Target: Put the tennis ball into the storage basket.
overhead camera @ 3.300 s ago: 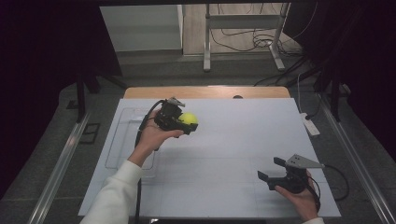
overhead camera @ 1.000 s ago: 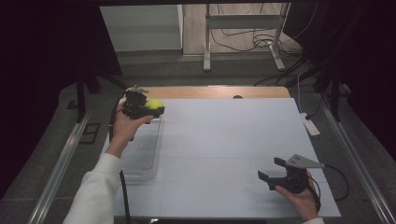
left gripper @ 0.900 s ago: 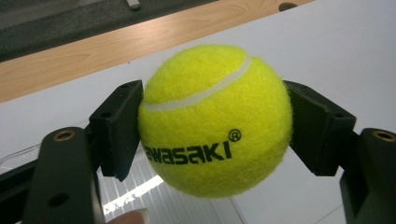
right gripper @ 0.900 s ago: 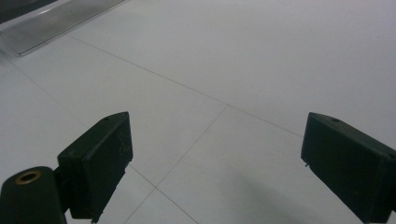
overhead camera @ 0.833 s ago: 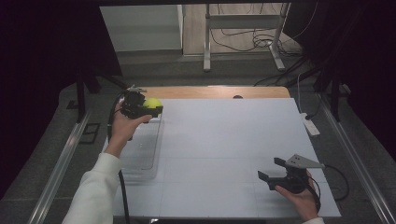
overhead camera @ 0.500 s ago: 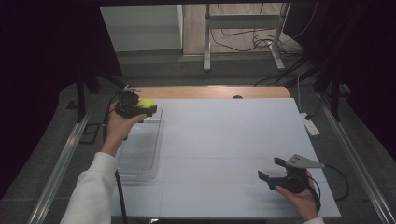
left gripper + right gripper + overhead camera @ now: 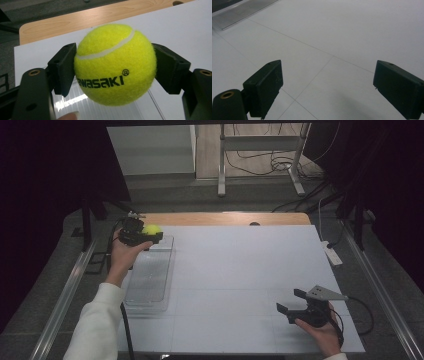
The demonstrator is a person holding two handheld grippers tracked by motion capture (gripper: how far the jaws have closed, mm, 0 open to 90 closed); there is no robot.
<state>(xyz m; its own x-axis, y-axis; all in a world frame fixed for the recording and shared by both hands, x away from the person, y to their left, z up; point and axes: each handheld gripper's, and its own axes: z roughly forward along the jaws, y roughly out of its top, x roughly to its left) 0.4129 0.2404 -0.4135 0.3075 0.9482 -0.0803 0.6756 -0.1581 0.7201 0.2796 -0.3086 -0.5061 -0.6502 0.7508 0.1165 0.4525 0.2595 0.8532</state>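
Nearest us, the right tongs (image 7: 292, 303) sit low over the white surface (image 7: 250, 270), held in the right hand (image 7: 322, 332); in the right gripper view we see their jaws spread wide with nothing but bare white sheet between them. Well apart from them, at the far left, our left hand (image 7: 122, 257) holds the left tongs (image 7: 150, 234) raised above the far end of a clear plastic tray (image 7: 150, 280). These tongs are pinching a yellow tennis ball (image 7: 115, 63), one jaw pressed against each side of it, its printed lettering facing the camera. Beyond the ball lies the surface's bare wooden edge (image 7: 225, 218).
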